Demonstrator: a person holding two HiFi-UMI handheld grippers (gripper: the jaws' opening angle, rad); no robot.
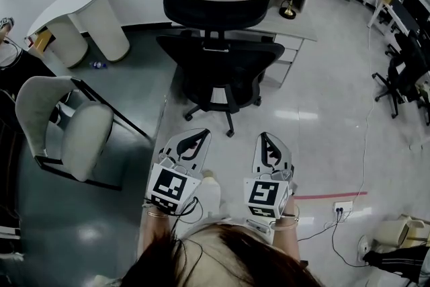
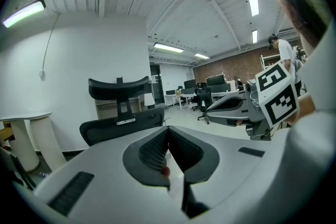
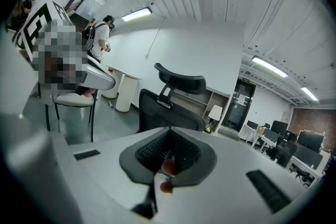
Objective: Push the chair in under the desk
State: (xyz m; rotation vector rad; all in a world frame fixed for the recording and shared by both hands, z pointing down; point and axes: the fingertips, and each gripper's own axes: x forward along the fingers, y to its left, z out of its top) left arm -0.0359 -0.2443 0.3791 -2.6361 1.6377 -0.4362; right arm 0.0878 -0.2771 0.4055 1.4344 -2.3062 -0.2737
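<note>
My left hand-held gripper (image 1: 198, 138), right hand-held gripper (image 1: 265, 139): jaws closed, empty, clear of chair (image 1: 218, 60). Chair ahead, backrest toward me, hides much of surface (image 1: 295, 29) behind it; seat front unseen.

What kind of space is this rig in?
Probably an open-plan office or lab. A black mesh office chair with headrest stands before a pale desk with open shelving, and rows of workstations with dark monitors fill the far right.

The black chair (image 1: 218, 57) has a matt mesh back; the pale floor (image 1: 322, 138) is glossy.
</note>
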